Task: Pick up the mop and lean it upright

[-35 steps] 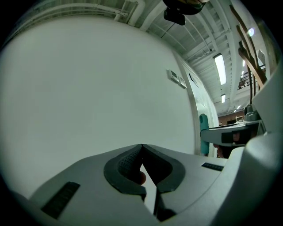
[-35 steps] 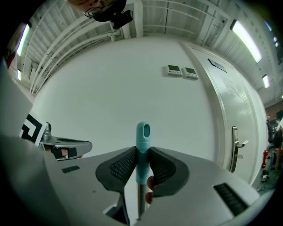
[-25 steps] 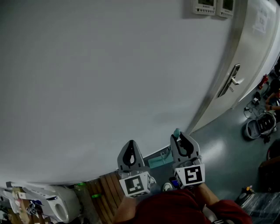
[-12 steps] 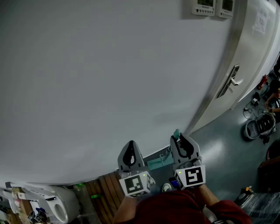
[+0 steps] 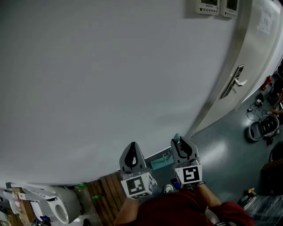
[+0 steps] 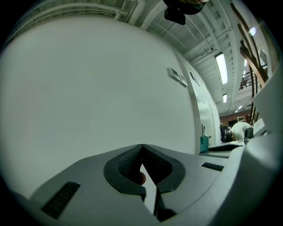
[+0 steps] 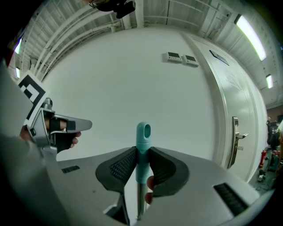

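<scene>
Where head view shows only a teal tip (image 5: 177, 137), right tongs (image 7: 142, 150) grip mop (image 7: 143, 131).

Readable text: you have none in any view; nothing below can be made out as letters or digits.
Wall panels (image 5: 216, 6): two small units at the wall's top edge, next to the door frame; their displays are too small for you to read.
Door sheet (image 5: 264, 20): a pale sheet high on the door, near its top edge; the print is blurred.
Cube on your left claw (image 5: 132, 144): black-and-white square marker, pattern only.
Cube on your right claw (image 5: 181, 140): the same kind of marker, pattern only.
</scene>
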A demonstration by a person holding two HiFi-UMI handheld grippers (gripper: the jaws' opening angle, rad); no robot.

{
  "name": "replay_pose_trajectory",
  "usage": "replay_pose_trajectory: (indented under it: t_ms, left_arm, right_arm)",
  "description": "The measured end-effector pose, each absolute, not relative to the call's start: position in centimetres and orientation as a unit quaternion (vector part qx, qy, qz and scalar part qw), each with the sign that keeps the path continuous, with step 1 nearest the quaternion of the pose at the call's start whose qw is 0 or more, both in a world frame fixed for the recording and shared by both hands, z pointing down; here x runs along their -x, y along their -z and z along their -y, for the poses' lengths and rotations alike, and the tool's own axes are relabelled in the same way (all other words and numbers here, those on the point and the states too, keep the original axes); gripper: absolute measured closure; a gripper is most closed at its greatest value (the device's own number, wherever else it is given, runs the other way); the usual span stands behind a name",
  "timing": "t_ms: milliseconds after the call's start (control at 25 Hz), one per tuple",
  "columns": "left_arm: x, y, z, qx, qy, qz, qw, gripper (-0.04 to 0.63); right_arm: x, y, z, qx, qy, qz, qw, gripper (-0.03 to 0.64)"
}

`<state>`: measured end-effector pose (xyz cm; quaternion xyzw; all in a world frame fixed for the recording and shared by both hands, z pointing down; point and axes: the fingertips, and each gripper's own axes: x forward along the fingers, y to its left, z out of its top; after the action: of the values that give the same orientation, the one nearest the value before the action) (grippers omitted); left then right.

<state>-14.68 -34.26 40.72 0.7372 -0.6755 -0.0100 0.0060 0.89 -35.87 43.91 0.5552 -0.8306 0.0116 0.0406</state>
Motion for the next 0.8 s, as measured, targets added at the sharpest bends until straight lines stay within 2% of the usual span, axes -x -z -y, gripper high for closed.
replay_pose_trajectory:
  t_ms: [480,800]
  left_arm:
    - [14.6,-40.7,34.0,-0.737,0.006,0.676,0.003,0.582]
    - [15.0,-40.6,33.7,-0.735,0.014,0.678,-0.004,0.581]
  right_arm:
    - [-0.9,-52.1,36.3,-0.552,-0.041,0.825,0.112,0.512]
    - [0.2,-52.4,36.3,-0.548,-0.03,0.829,0.113,0.512]
